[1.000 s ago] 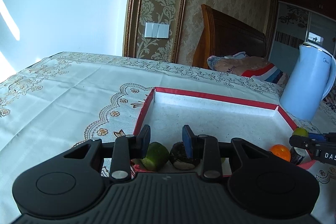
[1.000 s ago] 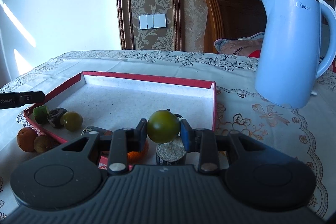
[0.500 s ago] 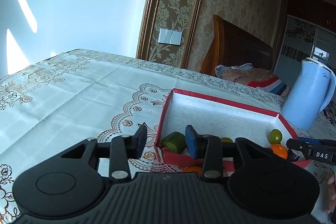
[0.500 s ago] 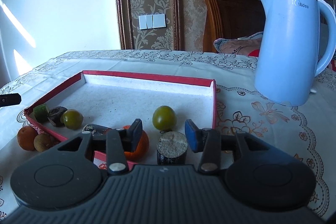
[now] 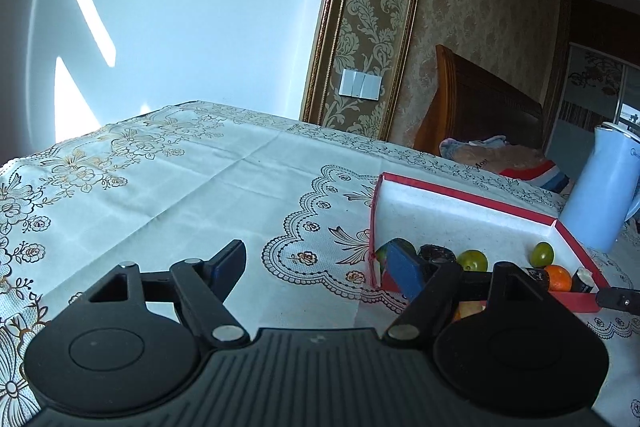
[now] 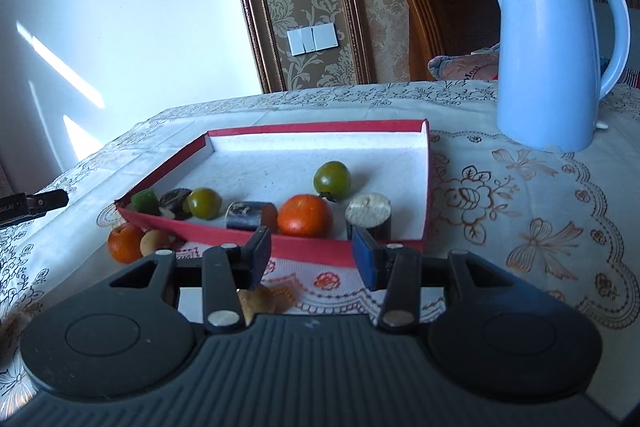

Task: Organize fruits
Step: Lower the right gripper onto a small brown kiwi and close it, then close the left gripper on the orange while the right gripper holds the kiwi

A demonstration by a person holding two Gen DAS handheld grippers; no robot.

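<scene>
**Fruits in red tray, both grippers empty**

Left gripper (image 5: 316,267) opening, nothing between jaws, over worktop (image 5: 200,187) left of tray (image 6: 304,251). Right gripper (image 6: 312,255) parted, empty, before tray. Inside: 2 green fruits (image 6: 332,179), orange (image 6: 305,215). Outside: 1 orange (image 6: 125,243).

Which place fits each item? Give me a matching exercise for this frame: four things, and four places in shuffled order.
Things:
1. blue kettle
2. large orange fruit
3. small orange fruit
4. green cube

Places:
A. on the cloth, outside the tray's near left corner
B. in the red tray's left corner
C. on the cloth, right of the tray
D. inside the tray, by its near wall

Pairs: 1-C, 2-D, 3-A, 4-B
</scene>
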